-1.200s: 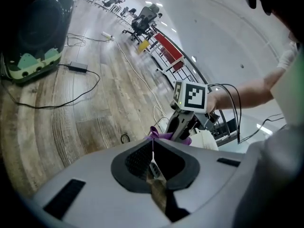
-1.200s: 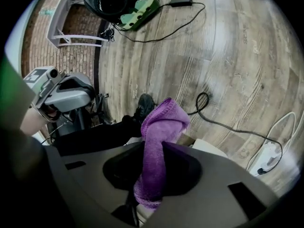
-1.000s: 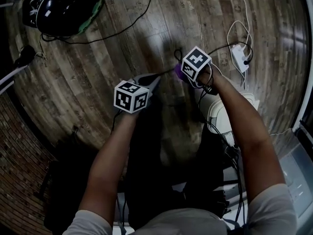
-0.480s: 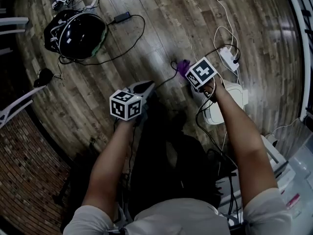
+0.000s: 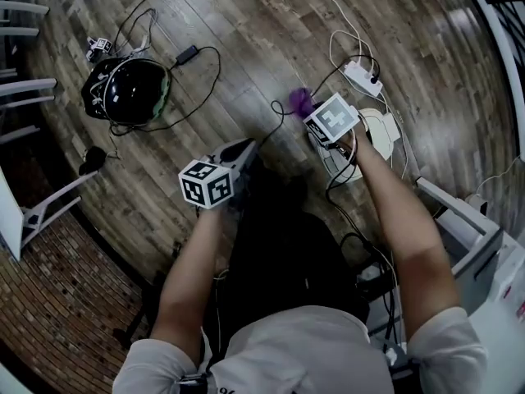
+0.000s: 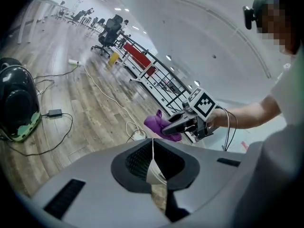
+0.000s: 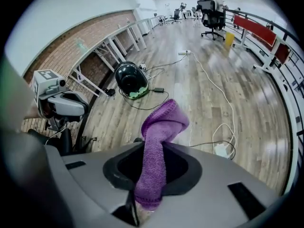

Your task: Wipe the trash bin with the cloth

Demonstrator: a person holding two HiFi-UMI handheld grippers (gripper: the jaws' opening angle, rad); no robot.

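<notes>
In the head view the white trash bin (image 5: 379, 130) stands on the wood floor, just right of and partly under my right gripper (image 5: 307, 112). That gripper is shut on a purple cloth (image 5: 299, 101), which sticks out past its tips. The right gripper view shows the cloth (image 7: 164, 122) pinched upright in the right gripper (image 7: 149, 177). My left gripper (image 5: 246, 146) is held left of it, apart from the bin, with its jaws shut and nothing in them. From the left gripper (image 6: 153, 151) I see the right gripper (image 6: 176, 126) and the cloth (image 6: 158, 124).
A black helmet (image 5: 130, 89) with cables lies on the floor at the far left. A white power strip (image 5: 361, 78) and cords lie beyond the bin. White furniture (image 5: 467, 236) stands at the right. White frame legs (image 5: 41, 208) and brick paving (image 5: 49, 302) are at the left.
The view has shifted so more floor shows and the helmet sits further off. My right gripper with the cloth is now closer to the bin. The left gripper keeps its place beside it.
</notes>
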